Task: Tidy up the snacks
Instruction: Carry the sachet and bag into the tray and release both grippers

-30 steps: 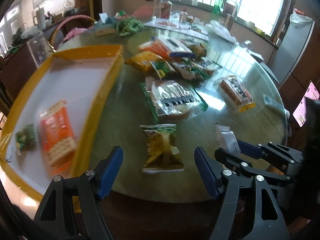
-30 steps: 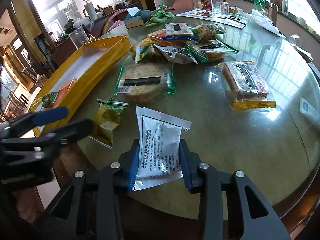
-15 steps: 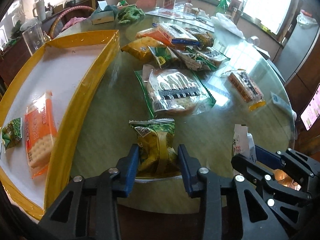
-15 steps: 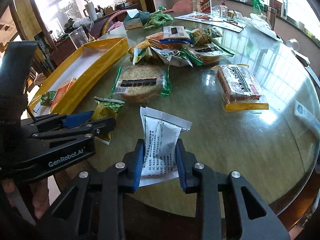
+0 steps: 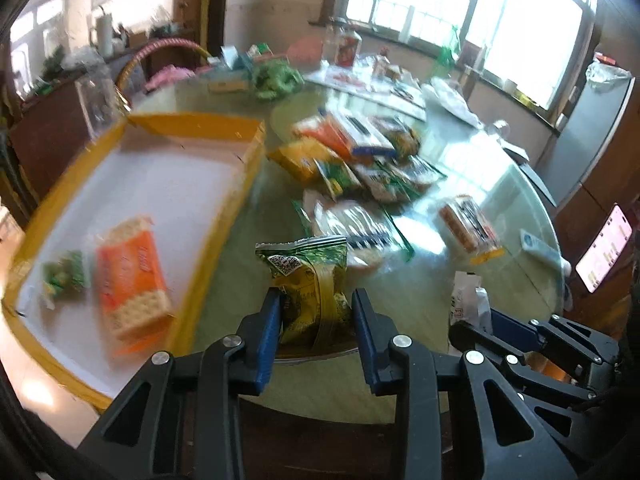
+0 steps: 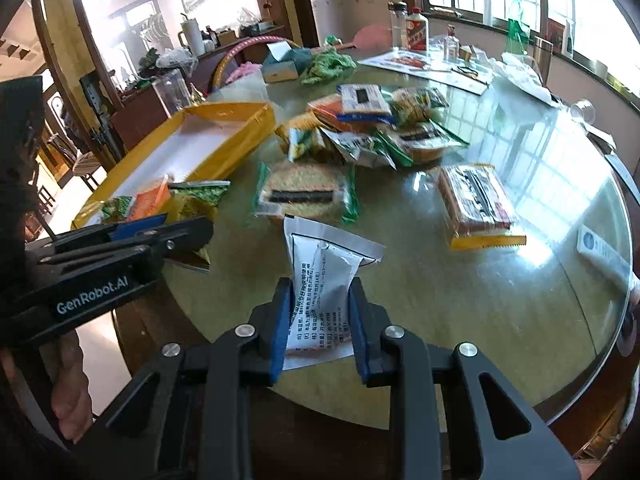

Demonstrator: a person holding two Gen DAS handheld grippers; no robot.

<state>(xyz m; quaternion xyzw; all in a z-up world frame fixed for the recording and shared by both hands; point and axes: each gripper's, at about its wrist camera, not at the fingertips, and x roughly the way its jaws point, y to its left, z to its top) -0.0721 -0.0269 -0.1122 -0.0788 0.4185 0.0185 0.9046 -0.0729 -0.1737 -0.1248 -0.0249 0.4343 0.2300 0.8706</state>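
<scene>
My left gripper (image 5: 316, 304) is shut on a green-yellow snack packet (image 5: 310, 280) and holds it lifted above the table's near edge, right of the yellow tray (image 5: 236, 192). The tray holds an orange cracker pack (image 5: 130, 280) and a small green packet (image 5: 64, 276). My right gripper (image 6: 320, 296) is shut on a white sachet (image 6: 324, 280) with black print, held above the table edge. The left gripper and its packet (image 6: 196, 204) also show in the right wrist view at left.
A round glass-topped table (image 6: 480, 300) carries a pile of snack packs (image 6: 360, 128), a green-edged cake pack (image 6: 306, 196) and an orange-yellow biscuit pack (image 6: 476, 204). Bottles (image 6: 416, 32), papers and a tissue box stand at the far side. A phone (image 5: 604, 252) glows at right.
My left gripper closed on the green-yellow packet and lifted it off the table. My right gripper still holds the white sachet, raised slightly.
</scene>
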